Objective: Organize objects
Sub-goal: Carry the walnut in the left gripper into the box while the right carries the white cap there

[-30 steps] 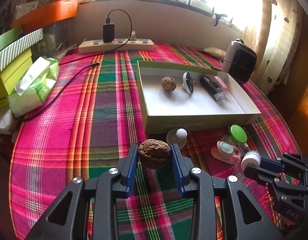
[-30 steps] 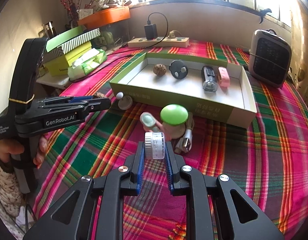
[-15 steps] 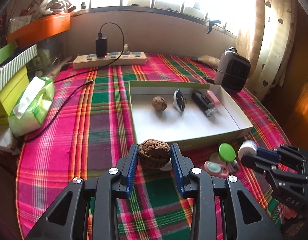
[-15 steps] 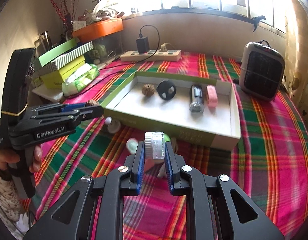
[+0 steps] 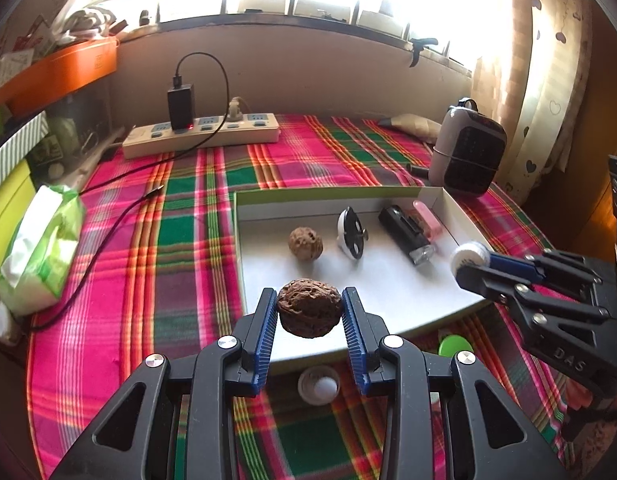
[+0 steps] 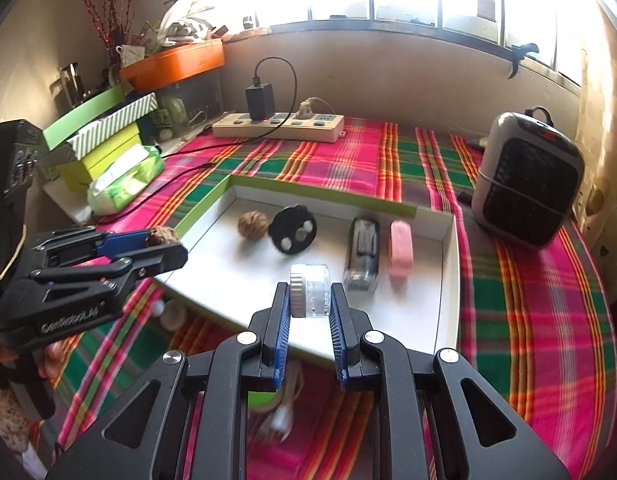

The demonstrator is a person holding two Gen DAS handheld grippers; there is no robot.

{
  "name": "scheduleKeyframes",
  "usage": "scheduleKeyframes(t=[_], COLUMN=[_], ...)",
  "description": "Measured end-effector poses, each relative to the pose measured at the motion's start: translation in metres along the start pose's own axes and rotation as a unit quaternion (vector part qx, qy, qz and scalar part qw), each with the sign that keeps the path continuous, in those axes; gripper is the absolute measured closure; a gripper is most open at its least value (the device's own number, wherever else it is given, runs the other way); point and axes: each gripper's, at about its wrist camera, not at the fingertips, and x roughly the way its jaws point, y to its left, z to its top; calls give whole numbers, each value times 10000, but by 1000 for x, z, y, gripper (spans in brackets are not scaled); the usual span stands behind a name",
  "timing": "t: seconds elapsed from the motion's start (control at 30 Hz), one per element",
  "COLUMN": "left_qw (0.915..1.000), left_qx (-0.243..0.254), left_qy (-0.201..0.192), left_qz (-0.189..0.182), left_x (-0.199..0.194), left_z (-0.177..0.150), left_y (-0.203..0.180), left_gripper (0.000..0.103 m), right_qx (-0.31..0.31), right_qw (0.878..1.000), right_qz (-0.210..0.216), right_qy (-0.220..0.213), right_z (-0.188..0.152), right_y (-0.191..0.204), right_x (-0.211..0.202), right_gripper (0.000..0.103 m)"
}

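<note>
The left gripper (image 5: 309, 312) clamps a walnut (image 5: 309, 307), long axis crosswise between its fingers; the right gripper (image 6: 309, 300) clamps a clear jar (image 6: 311, 290), lid leftward.

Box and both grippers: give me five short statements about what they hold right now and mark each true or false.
1. The left gripper is shut on a dark walnut. True.
2. The right gripper is open and holds nothing. False: it is shut on a small clear jar.
3. A second walnut lies in the white box. True.
4. The pink case lies on the plaid cloth outside the box. False: it lies inside the box, beside the black device.
5. The heater stands inside the box. False: it stands outside.
</note>
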Motion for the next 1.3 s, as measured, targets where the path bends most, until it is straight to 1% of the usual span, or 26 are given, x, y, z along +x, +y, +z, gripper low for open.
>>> scheduleKeyframes(t=[0.33,0.63,0.93,1.3], left_qw=[9998,9995,9991,9988], left_qx=[119,149,161,273], left_qy=[119,255,372,386], left_qz=[64,118,147,159], left_x=[22,40,52,56], left_z=[14,16,15,14], left_y=[-3,-2,-1,-5], left_gripper=[72,72,72,72], right_qx=[-55,-117,-212,-335], right_qw=[9998,9990,9983,9972], right_qz=[-45,9,-13,-56], right_qy=[166,428,543,667], right_z=[27,38,46,48], right_y=[-15,-20,-18,-13], right_x=[35,66,83,95], right_gripper=[83,83,83,83])
